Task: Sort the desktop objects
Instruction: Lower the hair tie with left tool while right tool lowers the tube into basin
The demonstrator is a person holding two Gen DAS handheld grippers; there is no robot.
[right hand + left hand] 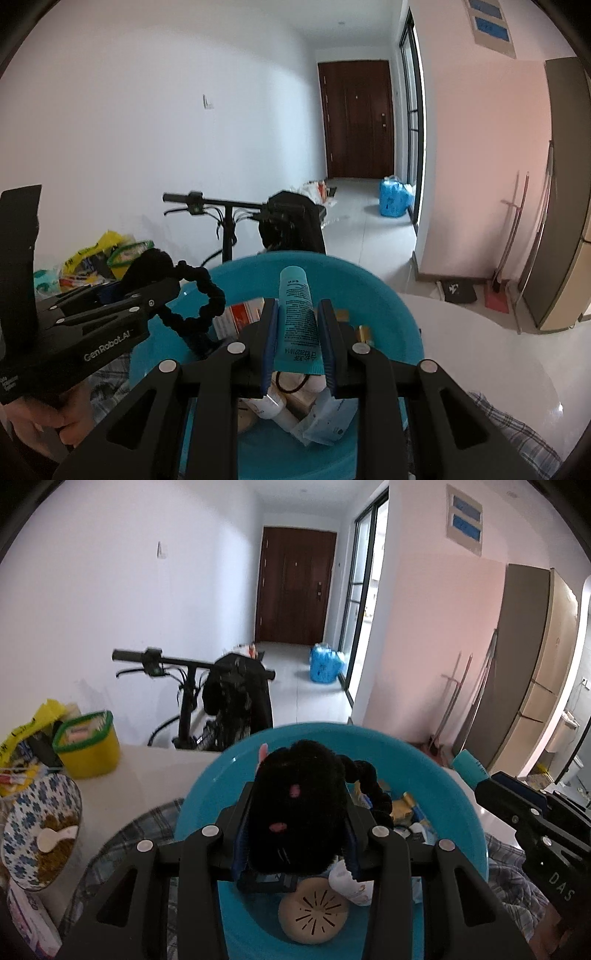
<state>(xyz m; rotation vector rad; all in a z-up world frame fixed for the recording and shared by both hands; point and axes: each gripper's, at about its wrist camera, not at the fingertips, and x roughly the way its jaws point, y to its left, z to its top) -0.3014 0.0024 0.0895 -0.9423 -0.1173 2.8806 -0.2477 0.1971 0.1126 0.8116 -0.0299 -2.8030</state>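
My left gripper [297,801] is shut on a black fluffy headband [299,805] with pink spots, held above the blue basin [454,797]. A black scrunchie [199,306] hangs from it; in the right wrist view the left gripper [147,291] shows at the left. My right gripper [297,321] is shut on a teal tube [297,314], held over the same basin [391,306]. The basin holds a beige round case [314,915], a white bottle [273,406], packets and small boxes.
A yellow tub with a green lid [88,746], a patterned bowl of grains with a white spoon [40,830] and yellow bags [22,738] stand at the left on the white table [147,775]. A plaid cloth [122,842] lies under the basin. A scooter [192,701] stands behind.
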